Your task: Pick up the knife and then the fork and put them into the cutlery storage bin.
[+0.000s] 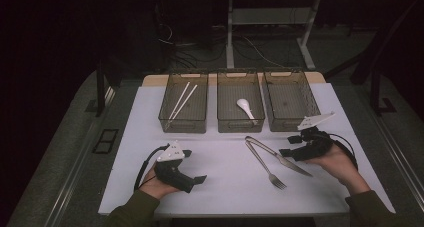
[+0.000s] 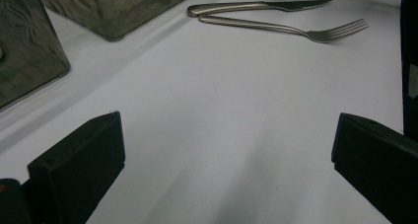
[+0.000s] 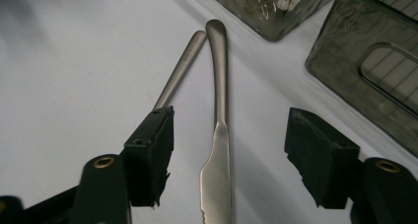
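The knife (image 1: 285, 159) lies flat on the white worktop (image 1: 225, 182) at about four o'clock from the worktop's middle, its blade toward the right tool (image 1: 287, 146) and its handle end touching the fork's (image 1: 265, 164) handle end, the two spreading apart in a V toward the near side. In the right gripper view the knife (image 3: 217, 150) lies between the two black jaws, which stand open with clear gaps on both sides and hold nothing. No writing can be read on any item. Nearest, at seven o'clock, the left hand (image 1: 157, 184) rests on the worktop with the left tool (image 1: 200, 179) level and pointing toward three o'clock, jaws wide apart and empty. At four o'clock the right hand (image 1: 337, 162) holds its tool low, pointing toward nine o'clock. Farther, at twelve o'clock, three dark bins stand in a row: chopsticks (image 1: 181, 101) in the left, a white spoon (image 1: 245, 107) in the middle. Beyond lie a dim floor, cables and desk legs.
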Action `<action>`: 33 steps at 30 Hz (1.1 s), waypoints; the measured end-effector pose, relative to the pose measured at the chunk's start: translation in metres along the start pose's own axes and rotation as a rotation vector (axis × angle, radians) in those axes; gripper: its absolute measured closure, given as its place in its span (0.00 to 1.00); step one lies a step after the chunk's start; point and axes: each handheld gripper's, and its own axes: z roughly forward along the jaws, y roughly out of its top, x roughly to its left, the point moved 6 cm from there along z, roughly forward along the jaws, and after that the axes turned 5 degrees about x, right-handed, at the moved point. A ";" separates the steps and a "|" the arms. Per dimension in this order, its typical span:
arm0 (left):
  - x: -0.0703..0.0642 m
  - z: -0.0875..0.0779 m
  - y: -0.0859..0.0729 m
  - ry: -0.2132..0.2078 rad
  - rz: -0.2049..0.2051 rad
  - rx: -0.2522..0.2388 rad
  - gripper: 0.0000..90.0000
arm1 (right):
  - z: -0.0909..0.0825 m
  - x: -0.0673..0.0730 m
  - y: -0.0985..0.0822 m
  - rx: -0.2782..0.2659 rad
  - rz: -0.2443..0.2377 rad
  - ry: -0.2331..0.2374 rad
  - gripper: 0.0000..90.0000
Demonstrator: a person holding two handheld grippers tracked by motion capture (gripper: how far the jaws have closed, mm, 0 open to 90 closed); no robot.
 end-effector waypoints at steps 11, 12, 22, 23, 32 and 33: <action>0.000 0.000 0.000 0.000 0.001 -0.001 0.00 | 0.013 0.000 0.025 0.015 -0.011 0.017 0.39; 0.000 0.000 0.000 0.000 0.001 -0.001 0.00 | 0.015 0.001 0.027 0.017 -0.016 0.016 0.40; -0.001 0.000 0.000 -0.002 0.001 -0.001 0.00 | 0.031 0.002 0.041 0.067 -0.033 0.046 0.49; -0.001 0.000 0.000 -0.002 0.001 -0.001 0.00 | 0.032 0.003 0.042 0.069 -0.037 0.046 0.50; -0.001 0.000 0.000 -0.003 0.004 -0.001 0.00 | 0.044 0.003 0.042 0.158 -0.069 0.019 0.62; -0.001 0.000 0.000 -0.003 0.004 0.000 0.00 | 0.045 0.004 0.040 0.171 -0.074 0.016 0.64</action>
